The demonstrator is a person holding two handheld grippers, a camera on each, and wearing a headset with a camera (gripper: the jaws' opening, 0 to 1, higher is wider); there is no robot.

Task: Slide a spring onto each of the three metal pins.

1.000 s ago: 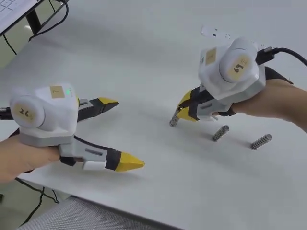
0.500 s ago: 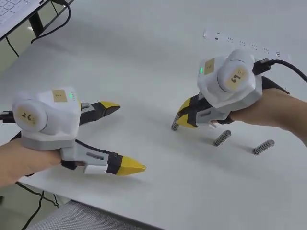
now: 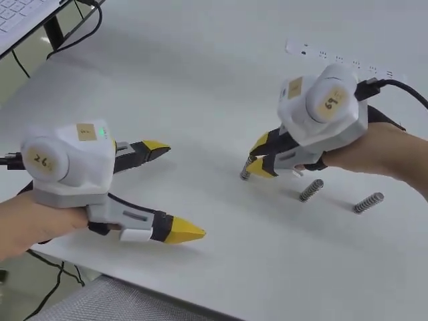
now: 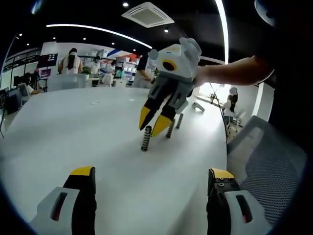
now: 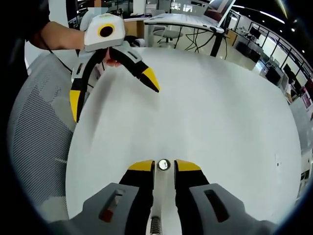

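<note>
**Right gripper pinches an upright spring; left gripper hangs open**

Over to the right gripper (image 3: 251,159): its yellow-tipped jaws are drawn almost together, nipping the top of the upright spring (image 3: 247,168). The spring leans a little, with its lower end down on the white table (image 3: 200,80). In the right gripper view the tips (image 5: 165,166) squeeze in on a small round metal end, and coils show lower down between the jaws (image 5: 155,225). Whether that round end belongs to a pin, I can't tell. The left gripper view shows it from the front, with the spring (image 4: 145,138) standing just under the closed tips (image 4: 152,125).

The right hand (image 3: 374,150) comes in from the right edge and angles the tool down and to the left.

Two loose springs lie flat just beside that hand: the near spring (image 3: 311,190) and the far spring (image 3: 368,202).

On the other side the left gripper (image 3: 168,189) has its jaws spread wide, holding nothing. It sits low over the table, well apart from the springs and pointing toward them. The left hand (image 3: 33,224) grips it from the left edge. Its own view shows both tips far apart (image 4: 152,172).
</note>
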